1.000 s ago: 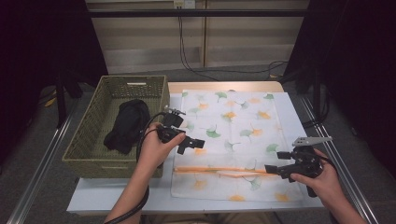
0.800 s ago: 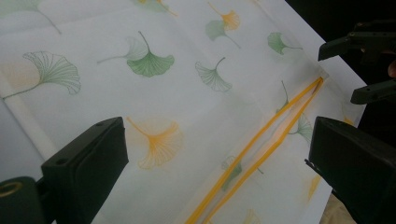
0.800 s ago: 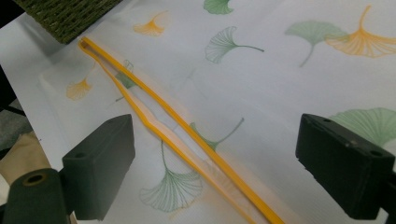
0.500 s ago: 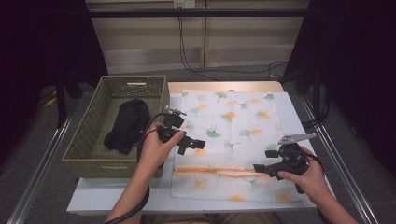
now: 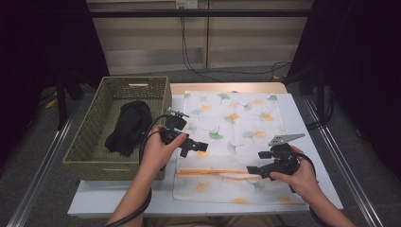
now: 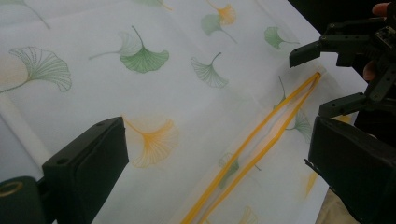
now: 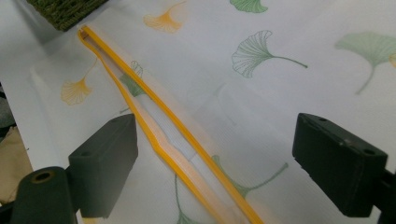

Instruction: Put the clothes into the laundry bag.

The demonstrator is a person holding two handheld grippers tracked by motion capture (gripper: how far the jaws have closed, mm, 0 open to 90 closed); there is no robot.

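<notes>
On the desk [image 5: 302, 118], just right of the wicker basket [image 5: 90, 142], lies the ginkgo-print bag [image 5: 236, 123], its yellow zipper [image 5: 213, 172] along the near edge; the left gripper [image 5: 201, 145] hovers spread wide above the bag; the right gripper [image 5: 253, 169], also spread, straddles the zipper; the right gripper view shows the zipper partly parted; the high view shows dark cloth [image 5: 128, 126] in the basket.

Pale wall panels [image 5: 151, 42] behind the table [image 5: 302, 142], cables [image 5: 189, 52] trailing down.

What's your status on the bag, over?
Left gripper open, above the ginkgo-print bag. Right gripper open at its yellow zipper, partly unzipped. Nothing blocking.
</notes>
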